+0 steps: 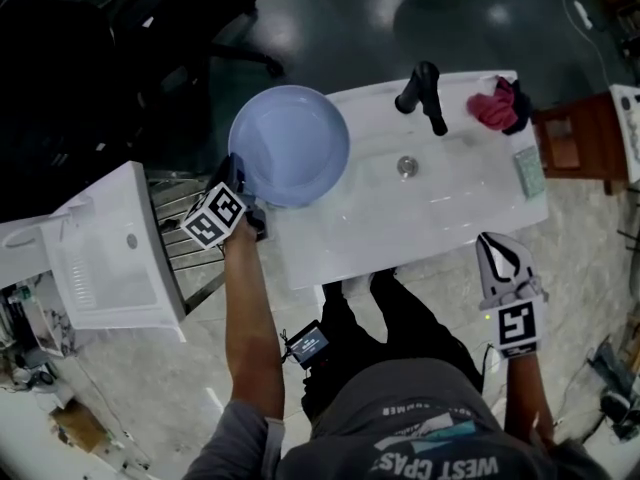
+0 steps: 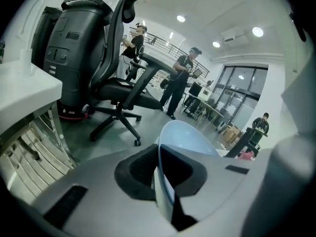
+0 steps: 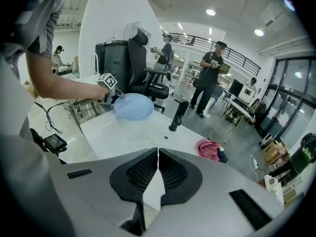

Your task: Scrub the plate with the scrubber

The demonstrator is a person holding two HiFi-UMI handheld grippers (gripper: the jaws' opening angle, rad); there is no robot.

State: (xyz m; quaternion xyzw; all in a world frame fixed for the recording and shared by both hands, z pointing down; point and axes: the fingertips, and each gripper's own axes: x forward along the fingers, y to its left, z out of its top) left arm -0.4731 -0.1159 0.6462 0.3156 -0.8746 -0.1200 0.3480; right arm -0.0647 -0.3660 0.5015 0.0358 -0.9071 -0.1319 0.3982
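A light blue plate [image 1: 290, 145] hangs over the left end of the white sink [image 1: 420, 223]. My left gripper [image 1: 238, 178] is shut on its near left rim. In the left gripper view the plate [image 2: 190, 137] stands on edge, with its rim pinched between the black pads [image 2: 136, 174]. A pale green rectangular scrubber [image 1: 529, 171] lies on the sink's right end. My right gripper [image 1: 497, 244] hovers off the sink's front right corner, shut with nothing in it. In its own view the right gripper [image 3: 158, 154] points at the basin, and the plate [image 3: 133, 106] shows at the far left.
A black faucet [image 1: 425, 93] and a pink cloth [image 1: 497, 108] sit along the sink's back edge, with the drain [image 1: 406, 166] mid-basin. Left of the sink stand a metal rack [image 1: 185, 230] and a second white basin [image 1: 110, 258]. A wooden stool [image 1: 575, 143] is at right, an office chair [image 1: 190, 18] behind.
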